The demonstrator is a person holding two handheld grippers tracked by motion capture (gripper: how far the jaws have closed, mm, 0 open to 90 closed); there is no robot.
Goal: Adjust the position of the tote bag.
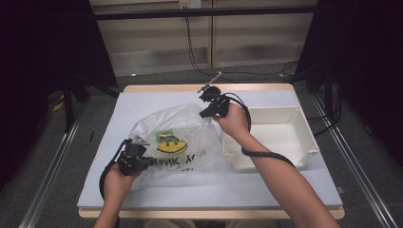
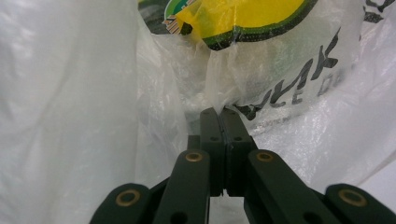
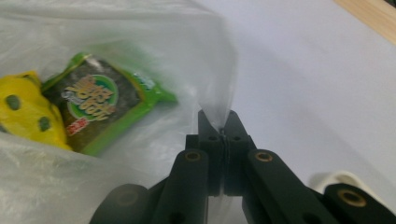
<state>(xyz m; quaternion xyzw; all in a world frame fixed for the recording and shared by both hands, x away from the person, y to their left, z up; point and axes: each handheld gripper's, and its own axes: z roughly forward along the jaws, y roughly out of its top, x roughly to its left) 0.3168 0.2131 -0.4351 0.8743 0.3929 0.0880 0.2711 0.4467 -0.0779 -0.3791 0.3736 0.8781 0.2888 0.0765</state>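
We judged the step in hand to be opening or lifting the plastic bag (image 1: 176, 142), with both grippers pinching its film at opposite sides

Left gripper (image 1: 142, 161): jaws together, clamped on a fold of the bag's film; in the left gripper view the film (image 2: 219, 100) rose straight out from between the tips of that gripper (image 2: 223, 114). The bag's printed yellow face (image 2: 243, 18) sat beyond the tips and above them, black lettering off to their right

Right gripper (image 1: 209, 113): jaws also together, clamped on a peak of film (image 3: 219, 107) that stood up from that gripper's tips (image 3: 223, 122) in the right gripper view. Inside the bag, left of and beyond the tips, lay a green snack packet (image 3: 102, 107) and a yellow item (image 3: 23, 109) beside it

White tray (image 1: 285, 137) stood on the table (image 1: 214, 190) just past the right hand (image 1: 233, 121), on its outer side, away from the bag

Next move, in our judgement: keep both pinches firm and draw the two grips apart or upward evenly; thin film could slip or tear if one side led
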